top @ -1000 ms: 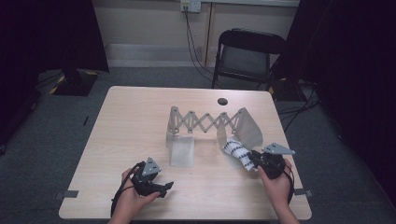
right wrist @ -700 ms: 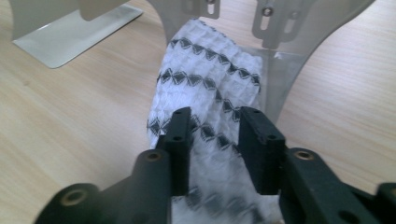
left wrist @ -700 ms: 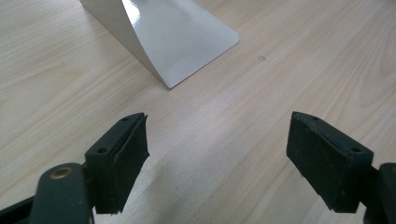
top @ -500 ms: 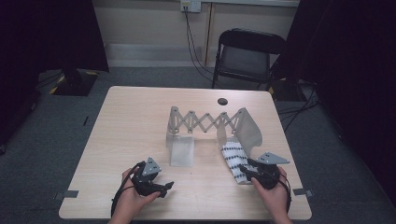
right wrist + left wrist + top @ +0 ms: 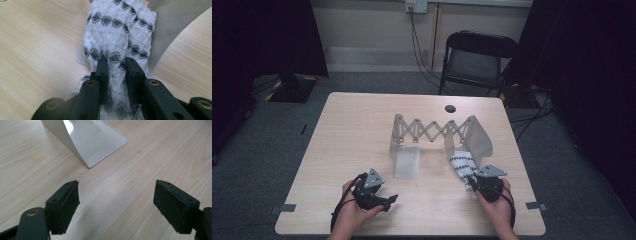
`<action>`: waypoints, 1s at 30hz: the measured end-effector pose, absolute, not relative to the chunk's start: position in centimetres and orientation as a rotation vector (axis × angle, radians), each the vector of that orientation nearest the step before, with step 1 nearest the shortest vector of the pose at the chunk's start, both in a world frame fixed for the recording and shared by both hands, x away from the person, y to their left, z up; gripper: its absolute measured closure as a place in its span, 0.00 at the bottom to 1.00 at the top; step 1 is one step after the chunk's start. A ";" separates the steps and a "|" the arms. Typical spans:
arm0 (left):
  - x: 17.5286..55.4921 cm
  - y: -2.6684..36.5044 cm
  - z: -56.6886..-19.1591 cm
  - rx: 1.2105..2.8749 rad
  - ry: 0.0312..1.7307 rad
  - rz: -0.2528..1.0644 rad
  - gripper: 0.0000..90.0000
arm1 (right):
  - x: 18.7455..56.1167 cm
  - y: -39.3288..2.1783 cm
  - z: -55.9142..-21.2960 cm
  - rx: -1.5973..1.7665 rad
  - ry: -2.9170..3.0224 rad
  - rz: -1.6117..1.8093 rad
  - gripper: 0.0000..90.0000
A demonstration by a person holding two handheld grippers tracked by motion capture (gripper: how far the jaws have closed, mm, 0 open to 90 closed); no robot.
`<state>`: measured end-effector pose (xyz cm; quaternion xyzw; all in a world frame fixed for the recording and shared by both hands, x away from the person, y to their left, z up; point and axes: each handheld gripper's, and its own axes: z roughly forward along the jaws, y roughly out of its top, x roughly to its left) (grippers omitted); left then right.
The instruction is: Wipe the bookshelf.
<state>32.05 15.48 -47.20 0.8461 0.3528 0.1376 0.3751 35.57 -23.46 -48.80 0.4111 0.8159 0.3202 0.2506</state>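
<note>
From above, I sat at a pale wooden table [image 5: 362,130] with a black two-jaw gripper in each hand. My right gripper [image 5: 116,62] had its jaws pressed in on a white knitted sock with rows of black diamonds [image 5: 120,32], pinching a bunch of the fabric between the pads. Those jaws had just been closing, with the sock between them. The sock lay at the right end of a grey folding rack with a scissor-lattice bar [image 5: 432,131], its far part drawn over the rack's curved grey plastic end plate [image 5: 479,137] and its near end trailing toward me on the table.

My left gripper [image 5: 384,200] hovered just above the table near its front edge, well apart from the sock. Its jaws were spread wide with nothing between them. Just ahead of them stood the rack's other white plastic foot plate [image 5: 92,140].

I judged the step in hand to be working the sock on the right end plate, either drawing it off or seating it; I could not tell which. The next move called for a firm, steady pull along the plate's length without tipping the light rack. My free left gripper could steady the rack first.
</note>
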 end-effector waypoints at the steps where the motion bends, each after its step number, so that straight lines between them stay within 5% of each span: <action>1: 32.0 15.5 -47.2 2.163 0.904 0.352 0.23 | 35.7 -23.5 -48.7 1.121 2.217 0.866 0.84; 12: 32.1 15.6 -47.2 2.153 0.914 0.348 0.23 | 36.7 -24.1 -47.5 1.135 2.159 0.869 0.87; 30: 32.1 15.5 -47.1 2.167 0.905 0.351 0.23 | 35.8 -23.8 -39.8 1.005 2.037 0.980 0.87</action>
